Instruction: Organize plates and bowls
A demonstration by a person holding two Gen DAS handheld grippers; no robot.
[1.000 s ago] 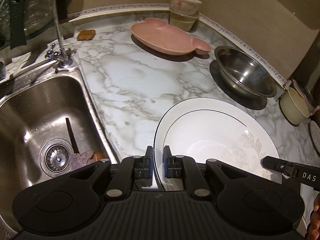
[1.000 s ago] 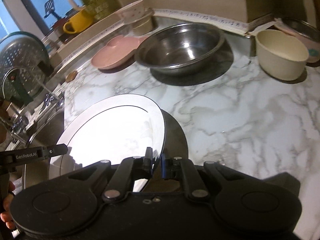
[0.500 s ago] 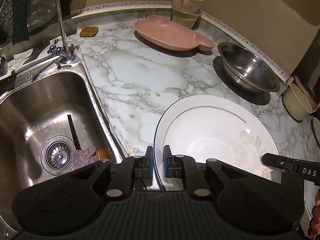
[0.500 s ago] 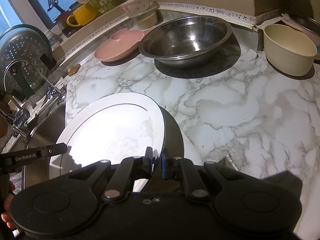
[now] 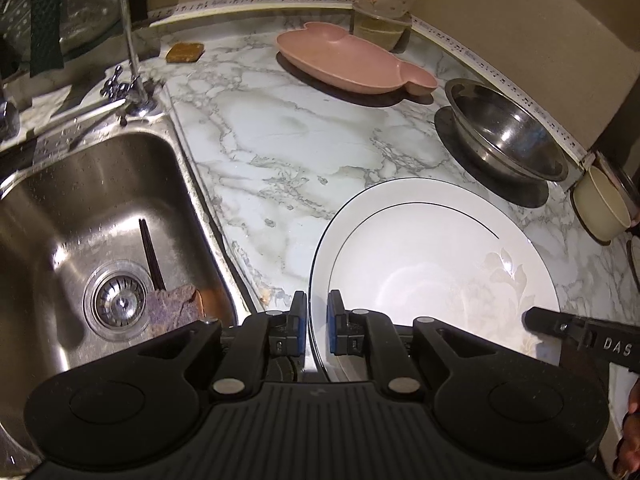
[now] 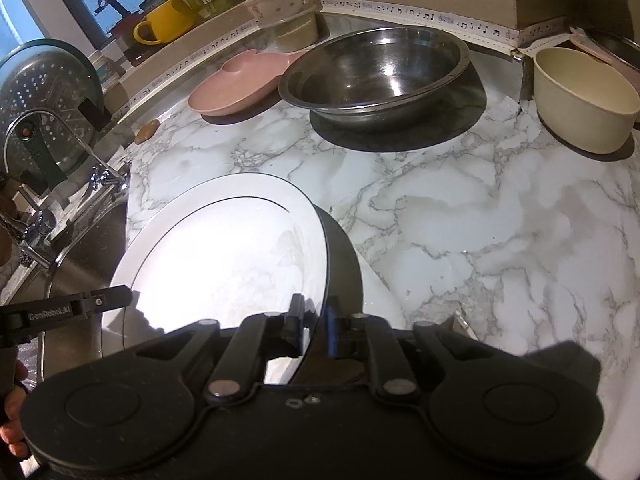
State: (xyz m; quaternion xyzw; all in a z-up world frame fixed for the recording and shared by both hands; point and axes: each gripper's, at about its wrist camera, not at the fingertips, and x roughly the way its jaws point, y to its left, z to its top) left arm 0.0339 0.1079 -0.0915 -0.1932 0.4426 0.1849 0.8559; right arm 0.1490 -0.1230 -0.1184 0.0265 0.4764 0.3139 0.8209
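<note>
The widest free room is the bare marble table (image 5: 288, 140) between the sink (image 5: 80, 216) and the steel bowl (image 5: 508, 136), running back toward the pink dish (image 5: 352, 64). The white plate (image 5: 432, 264) takes up the near middle, with the left tool (image 5: 317, 330) on its left rim and the right tool (image 6: 314, 330), jaws opening, astride its right rim. To the right of the plate the table lies open up to the cream bowl (image 6: 584, 100). The faucet (image 5: 132, 48) stands at the sink's far corner, and stacked bowls (image 5: 384, 12) fill the back corner by the wall.
</note>
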